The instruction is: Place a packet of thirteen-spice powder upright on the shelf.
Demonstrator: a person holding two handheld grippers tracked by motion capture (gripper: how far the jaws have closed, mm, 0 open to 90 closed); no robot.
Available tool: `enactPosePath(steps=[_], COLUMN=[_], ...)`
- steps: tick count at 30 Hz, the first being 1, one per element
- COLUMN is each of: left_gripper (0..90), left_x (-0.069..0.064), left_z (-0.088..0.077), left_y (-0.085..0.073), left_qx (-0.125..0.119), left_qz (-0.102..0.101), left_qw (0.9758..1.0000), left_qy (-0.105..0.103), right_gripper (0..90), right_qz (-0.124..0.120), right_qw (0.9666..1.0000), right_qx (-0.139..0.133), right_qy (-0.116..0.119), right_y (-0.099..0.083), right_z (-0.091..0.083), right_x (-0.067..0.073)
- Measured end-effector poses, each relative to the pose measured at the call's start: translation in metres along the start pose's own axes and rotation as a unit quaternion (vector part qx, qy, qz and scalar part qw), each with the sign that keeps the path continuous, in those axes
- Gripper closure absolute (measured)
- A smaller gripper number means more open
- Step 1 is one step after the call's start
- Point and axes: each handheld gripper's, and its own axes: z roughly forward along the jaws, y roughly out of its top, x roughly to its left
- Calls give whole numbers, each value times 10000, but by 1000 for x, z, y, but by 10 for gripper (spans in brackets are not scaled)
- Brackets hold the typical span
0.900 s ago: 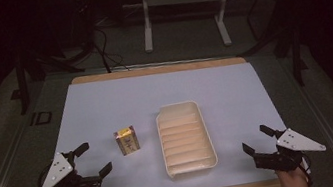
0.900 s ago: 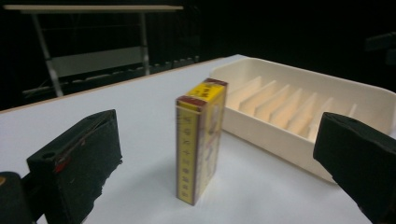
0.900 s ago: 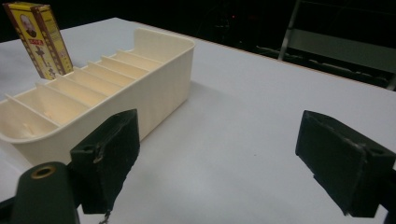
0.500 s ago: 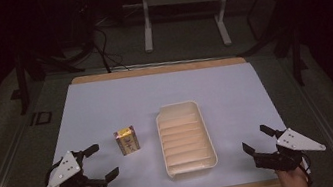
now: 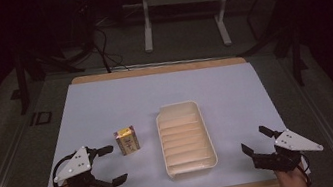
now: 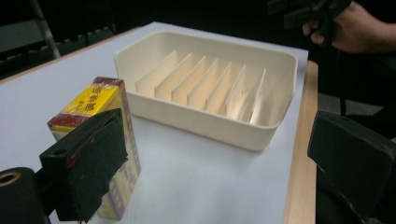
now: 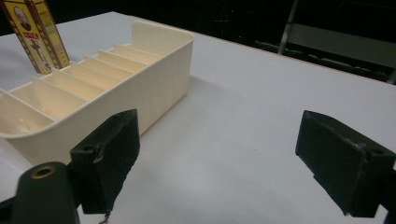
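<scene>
Colours on the table

The tray [image 5: 186,138] is plain cream, its thin dividers the same cream; the small box [image 5: 126,140] is yellow with dark red bands and dark print; the table cover [image 5: 164,94] is pale bluish white, with a light wood edge; the jaws of both grippers are black, with grey plates on top.

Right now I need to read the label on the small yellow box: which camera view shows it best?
The left gripper view: the yellow box stands close, label facing up, partly behind a jaw. The right gripper view catches one printed face behind the tray, cut off at the top. The high view shows it small.
</scene>
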Motion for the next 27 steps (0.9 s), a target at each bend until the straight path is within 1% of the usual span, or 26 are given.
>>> enactPosePath(steps=[1,2,3,5,6,9,11,12,13,14,15,17,18,19,20,23,24,25,26,27], left_gripper=[49,49,49,49,49,49,50,50,50,50,50,51,51,51,51,51,51,51,52,54], left_x=[0,1,2,3,4,7,9,9,10,11,11,11,12,12,13,14,14,15,15,16], left_z=[0,0,1,1,2,2,2,2,3,3,3,5,6,6,7,7,7,7,7,8], left_y=[0,0,0,0,0,0,-1,-1,-1,-1,-1,-1,-1,-1,-1,-2,-2,-2,-2,-3], left_qx=[0,77,197,443,639,991,1123,1234,1293,1427,1495,1739,1909,1996,2149,2420,2542,2587,2735,2844], left_qz=[0,-6,12,92,144,221,213,245,266,308,315,372,409,436,486,521,592,584,622,637], left_qw=[10000,10000,9997,9988,9976,9943,9926,9912,9904,9885,9875,9834,9801,9783,9749,9684,9649,9638,9595,9563], left_qy=[0,-59,-125,-183,-242,-342,-399,-399,-401,-402,-392,-367,-358,-340,-322,-312,-295,-286,-253,-243], right_gripper=[138,138,137,137,138,137,138,137,138,138,138,138,137,138,138,138,137,138,138,138], right_qz=[0,-9,-16,-21,-22,-33,-34,-36,-42,-45,-43,-44,-37,-34,-35,-35,-30,-28,-27,-28], right_qw=[10000,10000,10000,10000,10000,10000,10000,10000,10000,10000,10000,10000,10000,10000,10000,10000,10000,10000,10000,10000], right_qx=[0,6,5,3,3,26,41,45,51,53,61,60,67,72,74,81,84,80,87,90], right_qy=[0,-3,-19,-18,-16,-13,-16,-16,-11,-9,-9,-9,-7,-9,-4,12,10,13,9,6], right_y=[0,0,0,0,0,0,0,0,0,0,0,0,0,0,0,0,-1,-1,-1,-1], right_z=[0,0,0,0,0,0,0,0,0,0,0,0,0,0,0,1,1,1,1,1], right_x=[0,0,1,1,1,1,1,2,2,2,2,2,2,2,2,2,2,2,1,1])
